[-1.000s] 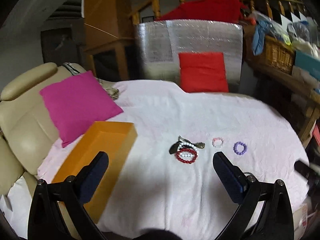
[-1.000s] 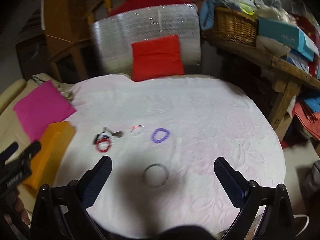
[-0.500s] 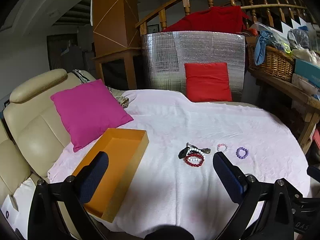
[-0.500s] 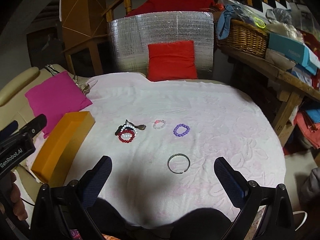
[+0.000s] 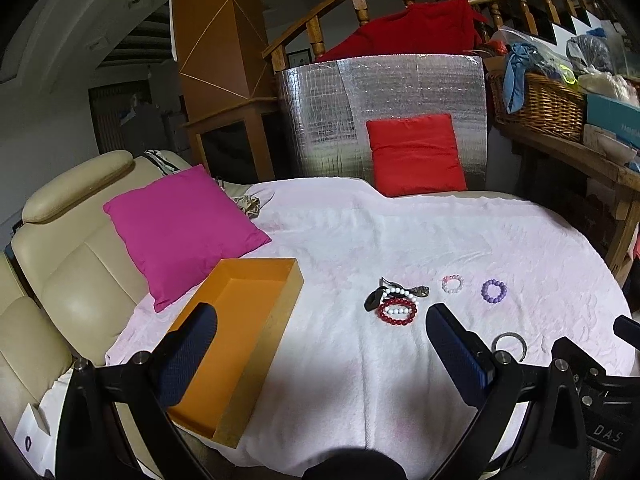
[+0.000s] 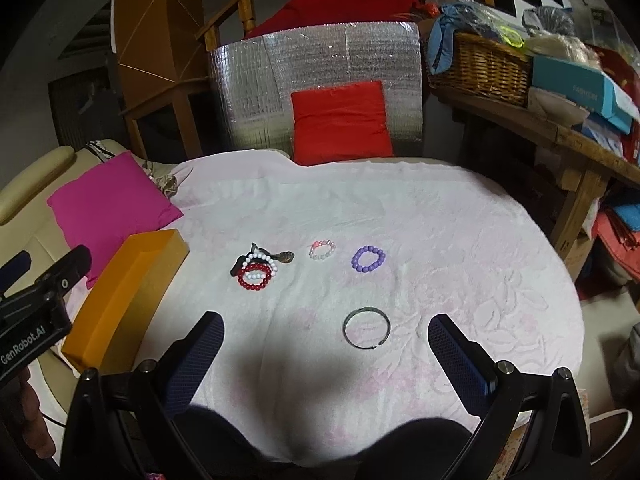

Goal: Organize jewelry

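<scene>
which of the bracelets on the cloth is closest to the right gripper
The plain silver metal bangle. It lies alone just ahead of the open right gripper, while the purple, pink-white and red beaded bracelets lie farther back.

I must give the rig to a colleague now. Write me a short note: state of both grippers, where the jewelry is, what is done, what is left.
Left gripper: open, holding nothing, above the near edge of the pink cloth.
Right gripper: open, holding nothing, with the metal bangle just ahead of it.
Orange box: at the left on the cloth, looks empty.
On the cloth: red bead bracelet and white bead bracelet overlapping beside a dark piece; pink-white bracelet; purple bracelet.
Done: nothing in the box yet.
Left: probably move every piece into the box.
</scene>
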The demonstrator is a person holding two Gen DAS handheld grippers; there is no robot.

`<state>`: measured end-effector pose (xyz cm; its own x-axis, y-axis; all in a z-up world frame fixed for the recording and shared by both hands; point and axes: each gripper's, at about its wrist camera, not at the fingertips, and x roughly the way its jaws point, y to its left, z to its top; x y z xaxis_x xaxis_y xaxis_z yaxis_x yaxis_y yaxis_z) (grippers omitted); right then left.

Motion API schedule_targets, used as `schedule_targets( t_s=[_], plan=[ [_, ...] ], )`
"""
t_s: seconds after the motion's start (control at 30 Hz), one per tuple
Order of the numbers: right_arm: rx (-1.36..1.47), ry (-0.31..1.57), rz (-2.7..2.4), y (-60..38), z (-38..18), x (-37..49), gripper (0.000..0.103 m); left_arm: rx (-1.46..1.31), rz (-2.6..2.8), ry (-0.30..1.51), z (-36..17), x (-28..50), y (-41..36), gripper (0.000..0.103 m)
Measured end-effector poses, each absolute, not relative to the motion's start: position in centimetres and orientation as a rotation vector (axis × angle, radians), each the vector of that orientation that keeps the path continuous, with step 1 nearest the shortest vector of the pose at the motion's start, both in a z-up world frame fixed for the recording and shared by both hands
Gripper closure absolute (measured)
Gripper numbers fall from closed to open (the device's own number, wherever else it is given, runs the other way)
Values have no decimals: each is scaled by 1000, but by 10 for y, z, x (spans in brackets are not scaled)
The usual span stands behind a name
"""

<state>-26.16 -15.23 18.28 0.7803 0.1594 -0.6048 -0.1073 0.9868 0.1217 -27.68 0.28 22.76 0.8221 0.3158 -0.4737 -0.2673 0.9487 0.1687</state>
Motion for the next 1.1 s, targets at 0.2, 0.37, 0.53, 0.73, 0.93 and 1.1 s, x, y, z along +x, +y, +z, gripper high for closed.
schedule_targets(
  t_s=[0.2, 0.37, 0.53, 0.73, 0.93, 1.1],
  plan=[
    [88, 683, 137, -160, 179, -256, 0, 104, 304, 528, 225, -274, -1, 0],
    [120, 681, 129, -173, 177, -253, 0, 111, 296, 540, 220, -270, -5, 0],
    [135, 688, 133, -182, 173, -249, 0, 117, 292, 560, 213, -264, -8, 0],
    [121, 684, 148, -187, 166, -244, 0, 127, 289, 585, 201, -254, -10, 0],
    [100, 735, 170, -197, 140, -233, 0, 112, 249, 648, 178, -240, -6, 0],
    [145, 824, 189, -211, 103, -212, 8, 69, 251, 755, 142, -222, 6, 0]
  ],
)
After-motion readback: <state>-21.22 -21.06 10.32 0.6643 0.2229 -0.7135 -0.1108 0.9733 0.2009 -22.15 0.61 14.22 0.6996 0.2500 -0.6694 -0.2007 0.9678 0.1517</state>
